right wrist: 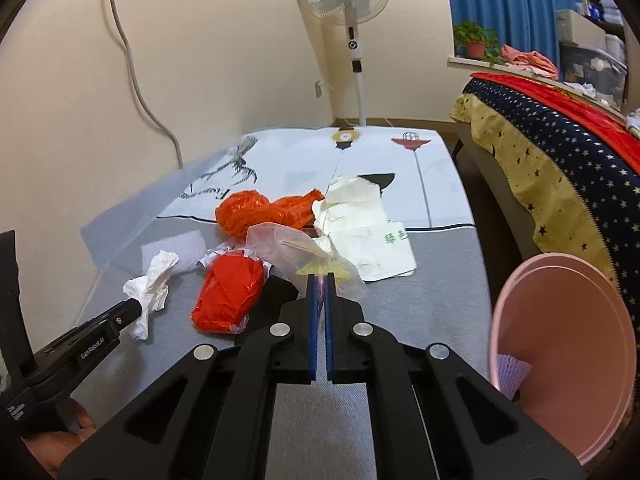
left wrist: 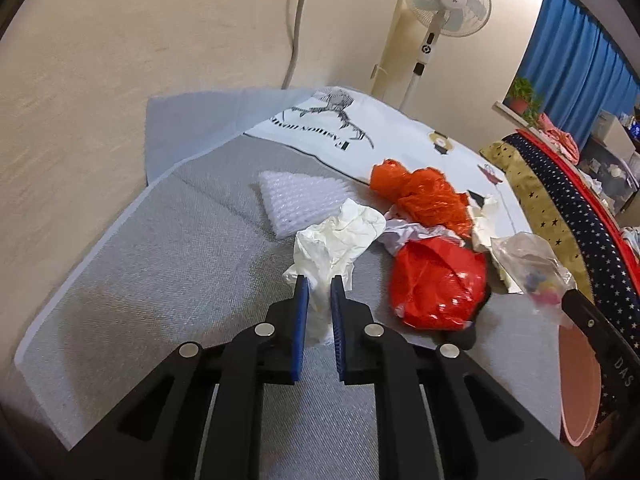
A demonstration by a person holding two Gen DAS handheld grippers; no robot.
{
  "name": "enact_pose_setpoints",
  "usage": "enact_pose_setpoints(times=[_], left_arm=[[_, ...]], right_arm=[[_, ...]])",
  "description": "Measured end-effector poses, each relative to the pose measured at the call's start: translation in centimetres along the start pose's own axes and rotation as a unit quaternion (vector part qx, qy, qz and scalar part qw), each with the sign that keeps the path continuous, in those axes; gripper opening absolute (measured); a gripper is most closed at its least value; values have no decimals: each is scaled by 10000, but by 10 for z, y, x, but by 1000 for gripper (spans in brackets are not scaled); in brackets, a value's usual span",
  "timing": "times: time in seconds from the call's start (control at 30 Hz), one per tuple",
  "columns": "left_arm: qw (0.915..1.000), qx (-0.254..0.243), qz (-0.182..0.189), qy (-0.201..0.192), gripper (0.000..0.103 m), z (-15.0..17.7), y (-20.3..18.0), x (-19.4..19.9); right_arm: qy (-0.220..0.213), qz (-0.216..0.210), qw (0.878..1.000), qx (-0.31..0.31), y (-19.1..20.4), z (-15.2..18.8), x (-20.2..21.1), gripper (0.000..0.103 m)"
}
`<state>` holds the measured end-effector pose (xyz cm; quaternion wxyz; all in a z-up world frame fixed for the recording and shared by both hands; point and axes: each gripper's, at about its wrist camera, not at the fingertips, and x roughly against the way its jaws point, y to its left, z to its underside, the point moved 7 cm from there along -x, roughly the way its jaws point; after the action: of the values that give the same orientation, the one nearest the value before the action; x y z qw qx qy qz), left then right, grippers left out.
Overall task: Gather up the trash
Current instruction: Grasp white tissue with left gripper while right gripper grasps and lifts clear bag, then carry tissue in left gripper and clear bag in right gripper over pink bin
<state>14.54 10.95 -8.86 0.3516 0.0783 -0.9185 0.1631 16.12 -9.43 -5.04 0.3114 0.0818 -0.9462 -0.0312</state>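
Clear bag (right wrist: 298, 254) in R claw (right wrist: 320, 280), table-center.

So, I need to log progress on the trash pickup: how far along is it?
Early. Done: one purple piece lies in the pink bin. In hand: right gripper shut on the clear plastic bag; left gripper around the white tissue. Left: red bag, orange bag, foam sheet, paper.

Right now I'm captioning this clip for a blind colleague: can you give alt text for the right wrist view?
The right gripper is shut on a clear plastic bag above a grey mat strewn with trash: a red plastic bag, an orange plastic bag and a crumpled white tissue. A pink bin stands at right.
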Motion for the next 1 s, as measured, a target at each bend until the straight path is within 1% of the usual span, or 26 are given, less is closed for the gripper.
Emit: enact_pose_setpoints(times=[0.27, 0.33, 0.53, 0.7, 1.0], left_arm=[[9994, -138, 201, -240, 11, 1, -15, 27], [9986, -157, 351, -368, 11, 0, -22, 36], [9951, -420, 635, -630, 11, -3, -45, 59], [9919, -591, 856, -735, 11, 0, -66, 74], [9844, -847, 1316, -809, 11, 9, -108, 93]], right_arm=[[-203, 118, 9996, -153, -12, -2, 35, 3], [-255, 171, 9994, -151, -16, -2, 45, 3], [-462, 341, 9981, -243, -31, -6, 74, 3], [-592, 487, 9966, -317, -44, -7, 97, 3], [-786, 872, 9912, -608, -83, -8, 131, 3]])
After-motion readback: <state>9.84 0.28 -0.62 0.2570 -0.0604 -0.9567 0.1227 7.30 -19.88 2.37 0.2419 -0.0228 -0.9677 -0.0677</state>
